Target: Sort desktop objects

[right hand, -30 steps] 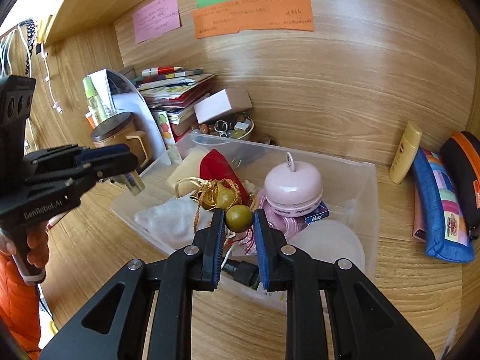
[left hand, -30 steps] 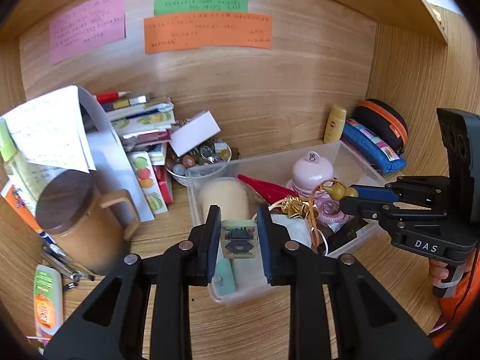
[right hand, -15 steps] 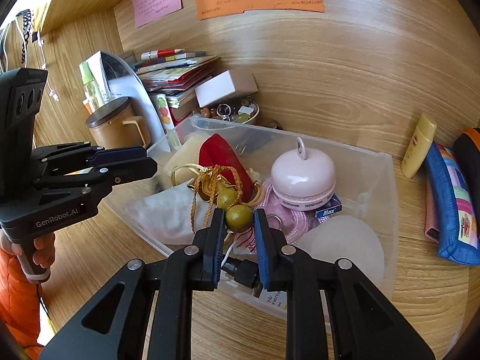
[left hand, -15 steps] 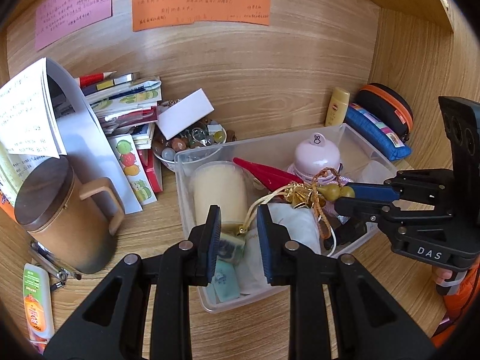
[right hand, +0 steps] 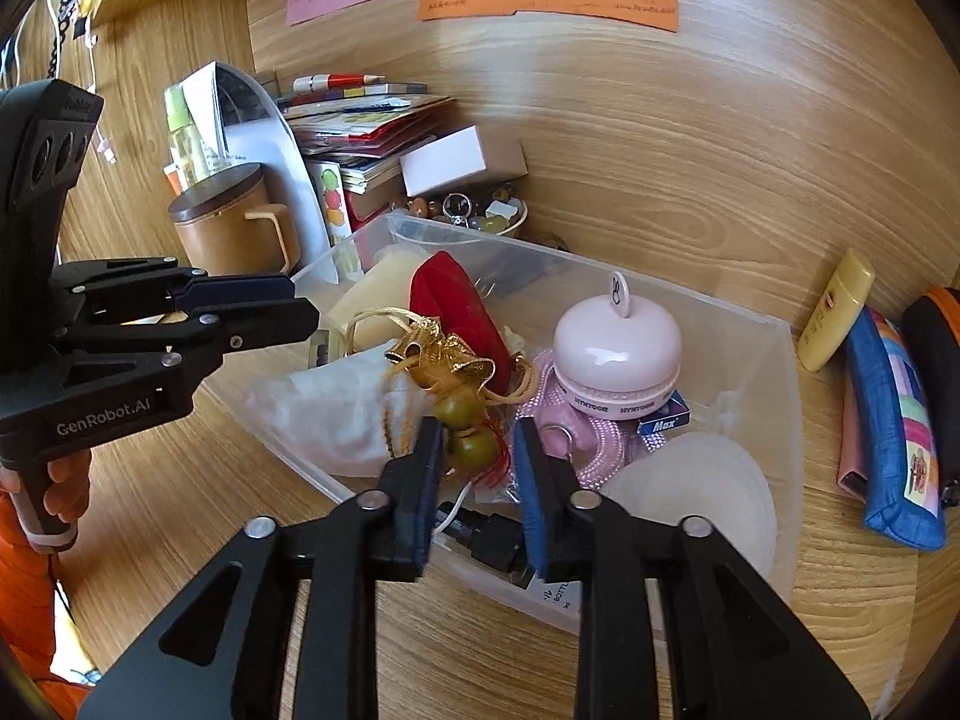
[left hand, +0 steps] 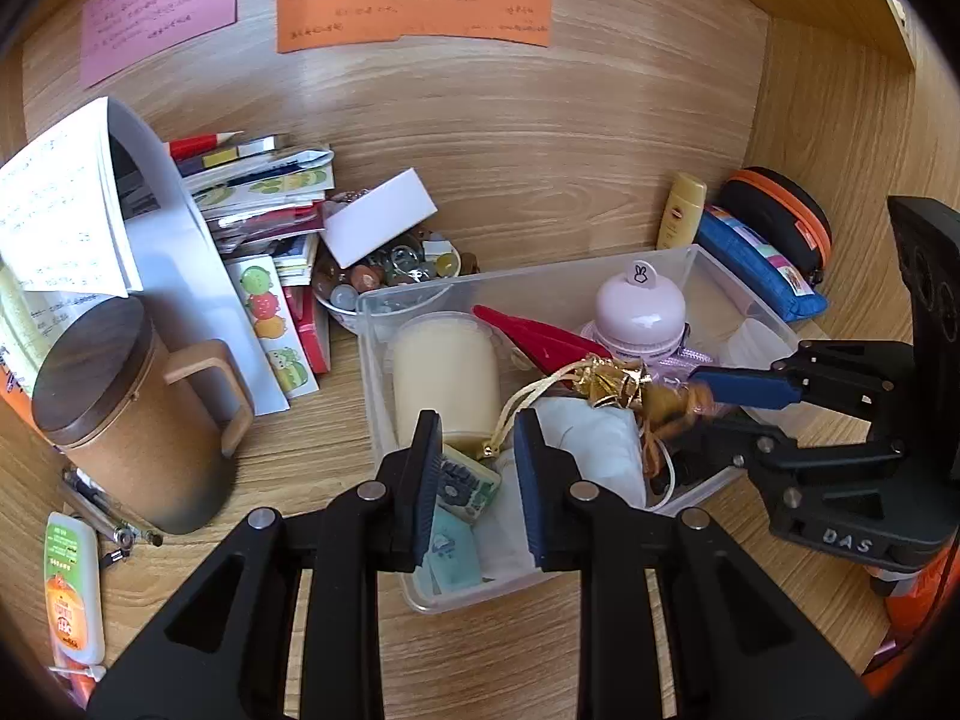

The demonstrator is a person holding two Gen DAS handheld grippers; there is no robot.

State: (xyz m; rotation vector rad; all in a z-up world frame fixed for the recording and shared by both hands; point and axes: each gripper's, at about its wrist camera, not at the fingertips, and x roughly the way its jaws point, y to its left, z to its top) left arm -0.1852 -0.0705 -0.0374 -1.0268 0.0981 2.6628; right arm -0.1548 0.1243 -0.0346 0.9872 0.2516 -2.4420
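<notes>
A clear plastic bin [left hand: 708, 264] [right hand: 780, 360] on the wooden desk holds mixed objects. My left gripper [left hand: 477, 468] is open over the bin's near left corner; a small green-edged card [left hand: 468, 483] lies in the bin between its fingers. My right gripper [right hand: 477, 456] is open, its jaws standing apart around a green gourd charm with gold tassel [right hand: 465, 414] that rests in the bin. The charm also shows in the left wrist view [left hand: 636, 390], blurred, at the right gripper's tips [left hand: 714, 402]. A pink round gadget [right hand: 615, 351], a cream jar [left hand: 447, 372], a red pouch [right hand: 456, 312] and a white cloth [left hand: 591, 444] lie in the bin.
A brown lidded mug [left hand: 126, 414] stands left of the bin, with papers and stacked booklets [left hand: 264, 198] and a bowl of beads [left hand: 390, 270] behind. A yellow tube [right hand: 837, 312], blue pencil case [right hand: 894, 420] and black case [left hand: 780, 216] lie to the right. Tube and pens [left hand: 72, 588] at the front left.
My left gripper let go of the small card, which dropped into the bin. My right gripper opened from around the gourd charm and lowered it into the bin.
</notes>
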